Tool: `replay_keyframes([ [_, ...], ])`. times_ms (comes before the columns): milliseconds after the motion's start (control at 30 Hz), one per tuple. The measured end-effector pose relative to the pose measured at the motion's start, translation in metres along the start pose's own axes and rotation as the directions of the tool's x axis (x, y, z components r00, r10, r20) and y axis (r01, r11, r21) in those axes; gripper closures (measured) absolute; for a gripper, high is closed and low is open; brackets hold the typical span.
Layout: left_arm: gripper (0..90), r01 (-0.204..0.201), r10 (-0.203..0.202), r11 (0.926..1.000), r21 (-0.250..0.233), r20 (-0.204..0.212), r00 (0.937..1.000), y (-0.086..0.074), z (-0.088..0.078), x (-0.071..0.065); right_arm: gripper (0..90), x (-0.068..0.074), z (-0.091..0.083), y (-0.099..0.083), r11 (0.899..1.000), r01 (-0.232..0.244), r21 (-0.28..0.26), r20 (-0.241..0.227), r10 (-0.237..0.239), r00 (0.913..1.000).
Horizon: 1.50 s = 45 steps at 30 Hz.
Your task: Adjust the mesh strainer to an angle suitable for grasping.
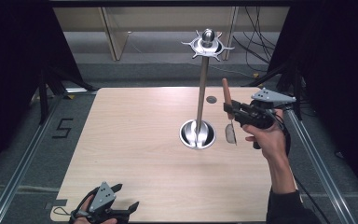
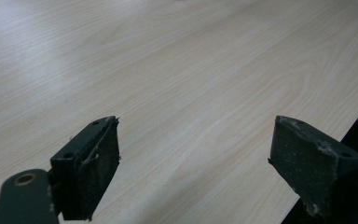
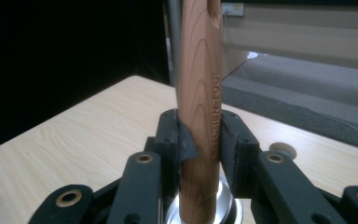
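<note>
A kitchen utensil with a wooden handle (image 1: 225, 89) and a metal head (image 1: 230, 133) hangs upright above the table to the right of a metal utensil stand (image 1: 202, 84). My right gripper (image 1: 229, 110) is shut on the handle; in the right gripper view the pads (image 3: 188, 142) press on both sides of the wooden handle (image 3: 199, 93). The stand has a round base (image 1: 197, 135), a tall pole and a ring of hooks at its top (image 1: 208, 45). My left gripper (image 1: 127, 197) rests at the table's near left edge, open, with nothing between its fingers (image 2: 95, 161).
The light wooden table (image 1: 135, 140) spreads out left of the stand. A small round grommet (image 1: 211, 99) sits behind the stand. Black cables and frame legs lie on the floor at the back right. Metal rails run along both sides of the table.
</note>
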<state>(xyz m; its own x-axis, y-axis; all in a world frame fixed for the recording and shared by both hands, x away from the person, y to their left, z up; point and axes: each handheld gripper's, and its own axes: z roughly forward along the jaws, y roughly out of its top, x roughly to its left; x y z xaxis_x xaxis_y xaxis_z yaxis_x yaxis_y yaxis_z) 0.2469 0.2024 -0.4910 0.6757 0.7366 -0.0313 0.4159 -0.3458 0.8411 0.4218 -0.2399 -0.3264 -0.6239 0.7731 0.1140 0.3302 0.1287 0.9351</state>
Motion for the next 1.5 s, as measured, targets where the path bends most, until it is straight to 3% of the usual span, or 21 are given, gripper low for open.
replay_keyframes([
  [100, 15.1, -0.003, 0.003, 1.0000, -0.002, 0.002, 1.0000, 0.000, 0.000, 0.000, 71.4, -0.002, -0.002, 0.007, 1.000, -0.005, -0.019, 0.004, 0.005, 1.0000],
  [167, 15.1, -0.037, 0.037, 0.9993, 0.010, -0.001, 0.9993, 0.000, 0.000, 0.003, 71.4, -0.004, -0.003, 0.009, 1.000, -0.008, -0.024, 0.004, 0.009, 1.0000],
  [200, 15.1, -0.011, 0.011, 0.9999, 0.005, 0.002, 0.9999, 0.000, 0.000, 0.001, 71.4, -0.006, -0.003, 0.011, 1.000, -0.004, -0.031, 0.000, 0.004, 1.0000],
  [233, 15.1, -0.009, 0.009, 0.9999, 0.004, 0.003, 1.0000, 0.000, 0.001, 0.001, 71.3, -0.008, -0.006, 0.015, 0.999, -0.015, -0.042, 0.003, 0.015, 0.9999],
  [267, 15.1, -0.034, 0.034, 0.9993, 0.017, 0.001, 0.9994, 0.001, 0.000, 0.002, 71.3, -0.008, -0.007, 0.017, 0.999, -0.017, -0.047, 0.007, 0.018, 0.9998],
  [300, 15.1, -0.034, 0.034, 0.9993, 0.017, 0.001, 0.9994, 0.001, 0.000, 0.002, 71.3, -0.008, -0.007, 0.017, 0.999, -0.017, -0.047, 0.007, 0.018, 0.9998],
  [367, 15.1, -0.002, 0.002, 1.0000, -0.001, 0.004, 1.0000, 0.000, 0.001, 0.000, 71.4, -0.012, -0.012, 0.024, 0.998, -0.006, -0.069, 0.026, 0.008, 0.9996],
  [467, 15.1, -0.004, 0.004, 1.0000, 0.004, 0.004, 1.0000, 0.000, 0.000, 0.000, 71.4, -0.013, -0.016, 0.031, 0.996, -0.028, -0.085, 0.037, 0.031, 0.9988],
  [600, 15.1, -0.014, 0.014, 0.9999, 0.007, 0.005, 0.9999, 0.000, 0.001, 0.001, 71.4, -0.016, -0.018, 0.042, 0.995, -0.006, -0.100, 0.055, 0.012, 0.9984],
  [867, 15.1, -0.015, 0.015, 0.9998, 0.015, 0.004, 0.9999, 0.000, 0.000, 0.001, 71.4, -0.019, -0.018, 0.060, 0.991, -0.021, -0.133, 0.074, 0.031, 0.9968],
  [1100, 15.1, -0.018, 0.018, 0.9998, 0.010, 0.008, 0.9998, 0.000, 0.001, 0.001, 71.4, -0.014, -0.010, 0.073, 0.992, -0.005, -0.126, 0.083, 0.016, 0.9965],
  [1267, 15.1, 0.008, -0.008, 0.9997, 0.022, 0.008, 0.9999, -0.001, 0.001, -0.001, 71.3, -0.012, -0.007, 0.079, 0.993, -0.002, -0.119, 0.084, 0.012, 0.9964],
  [1300, 15.0, -0.024, 0.024, 0.9995, 0.020, 0.011, 0.9997, 0.000, 0.001, 0.001, 71.4, -0.010, -0.006, 0.080, 0.994, -0.008, -0.110, 0.093, 0.018, 0.9955],
  [1500, 15.0, -0.032, 0.032, 0.9992, 0.022, 0.008, 0.9994, 0.000, 0.001, 0.001, 71.4, -0.010, -0.002, 0.083, 0.995, -0.002, -0.097, 0.098, 0.011, 0.9951],
])
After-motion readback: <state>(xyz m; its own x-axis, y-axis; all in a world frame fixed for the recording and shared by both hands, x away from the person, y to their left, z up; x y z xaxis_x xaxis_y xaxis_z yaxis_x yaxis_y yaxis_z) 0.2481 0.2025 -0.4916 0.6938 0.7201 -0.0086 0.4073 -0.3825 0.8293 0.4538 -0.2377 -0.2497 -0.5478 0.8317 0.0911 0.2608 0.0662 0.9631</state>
